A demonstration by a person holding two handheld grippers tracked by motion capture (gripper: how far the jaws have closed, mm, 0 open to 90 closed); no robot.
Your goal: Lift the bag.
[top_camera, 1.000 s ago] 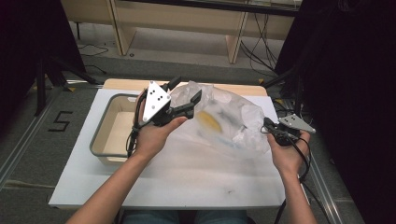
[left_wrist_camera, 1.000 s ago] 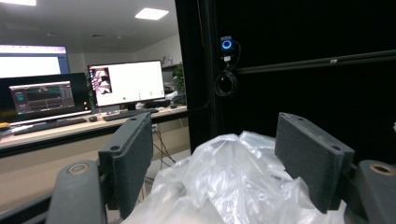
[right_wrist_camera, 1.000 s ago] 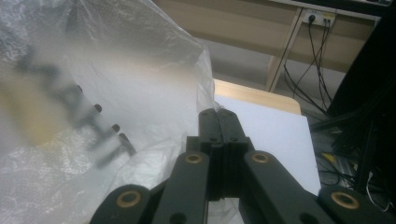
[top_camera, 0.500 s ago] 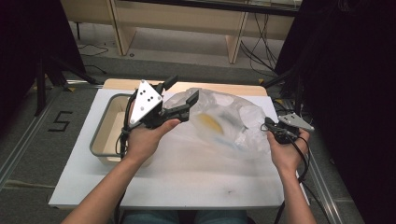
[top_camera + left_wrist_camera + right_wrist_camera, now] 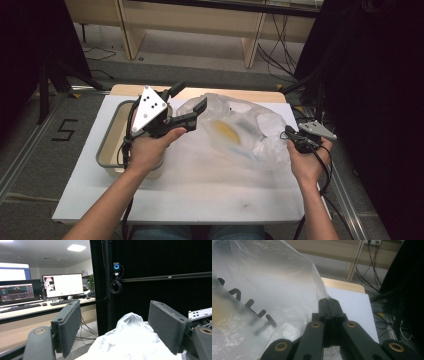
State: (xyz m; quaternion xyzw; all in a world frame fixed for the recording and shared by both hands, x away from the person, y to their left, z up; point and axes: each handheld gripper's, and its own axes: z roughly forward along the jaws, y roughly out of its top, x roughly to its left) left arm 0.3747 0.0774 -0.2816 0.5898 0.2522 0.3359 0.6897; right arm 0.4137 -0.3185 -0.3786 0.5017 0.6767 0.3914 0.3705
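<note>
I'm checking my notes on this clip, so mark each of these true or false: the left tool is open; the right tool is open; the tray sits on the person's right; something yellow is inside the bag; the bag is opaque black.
1. The left tool is open. True: its pads stand wide apart, nothing between them.
2. The right tool is open. False: it is shut on the plastic bag.
3. The tray sits on the person's right. False: it is at the left of the table.
4. Something yellow is inside the bag. True: a yellow item shows through.
5. The bag is opaque black. False: it is clear plastic.
</note>
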